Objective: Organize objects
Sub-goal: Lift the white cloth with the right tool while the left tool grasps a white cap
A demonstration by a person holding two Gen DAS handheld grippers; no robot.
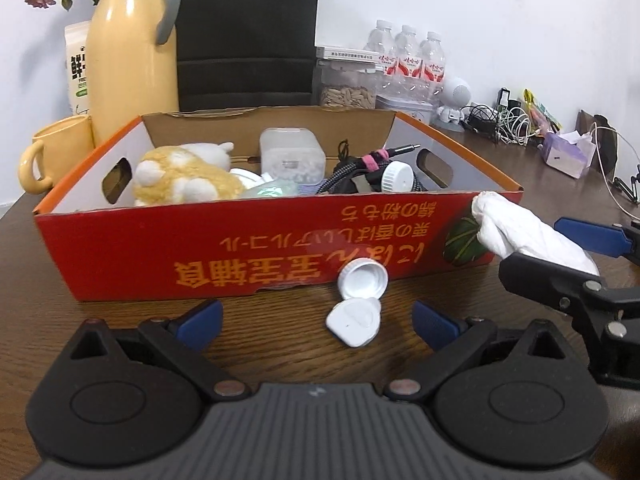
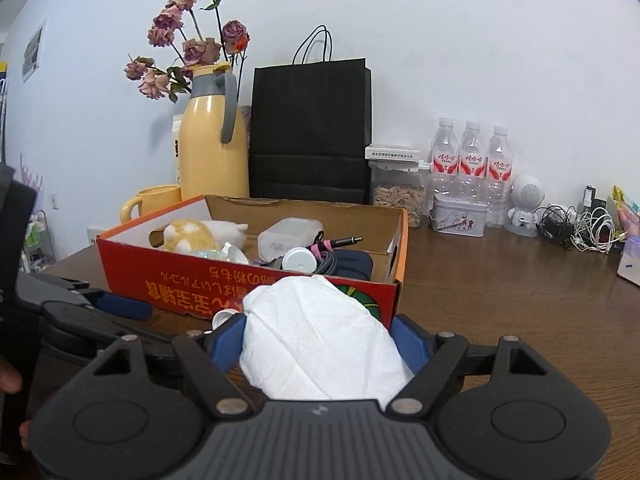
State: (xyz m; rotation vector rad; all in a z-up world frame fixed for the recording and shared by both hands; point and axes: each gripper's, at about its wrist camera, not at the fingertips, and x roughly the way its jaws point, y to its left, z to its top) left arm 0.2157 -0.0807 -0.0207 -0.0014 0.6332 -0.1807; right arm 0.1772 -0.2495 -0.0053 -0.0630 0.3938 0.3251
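A red cardboard box (image 1: 256, 240) sits on the wooden table and holds a plush toy (image 1: 180, 178), a clear plastic container (image 1: 290, 156), cables and a white cap (image 1: 396, 176). A white flip-top lid (image 1: 358, 298) lies on the table in front of the box, between and just ahead of my left gripper's (image 1: 316, 320) open blue fingertips. My right gripper (image 2: 320, 340) is shut on a white crumpled tissue wad (image 2: 320, 336), held just above the table near the box's front right corner (image 2: 394, 292). The wad also shows in the left wrist view (image 1: 524, 232).
Behind the box stand a yellow thermos (image 2: 212, 148), a yellow mug (image 2: 154, 200), a black paper bag (image 2: 310, 132), a jar of seeds (image 2: 396, 192), water bottles (image 2: 472, 164), a tin (image 2: 458, 216), a white robot speaker (image 2: 524, 204) and tangled cables (image 2: 580, 232).
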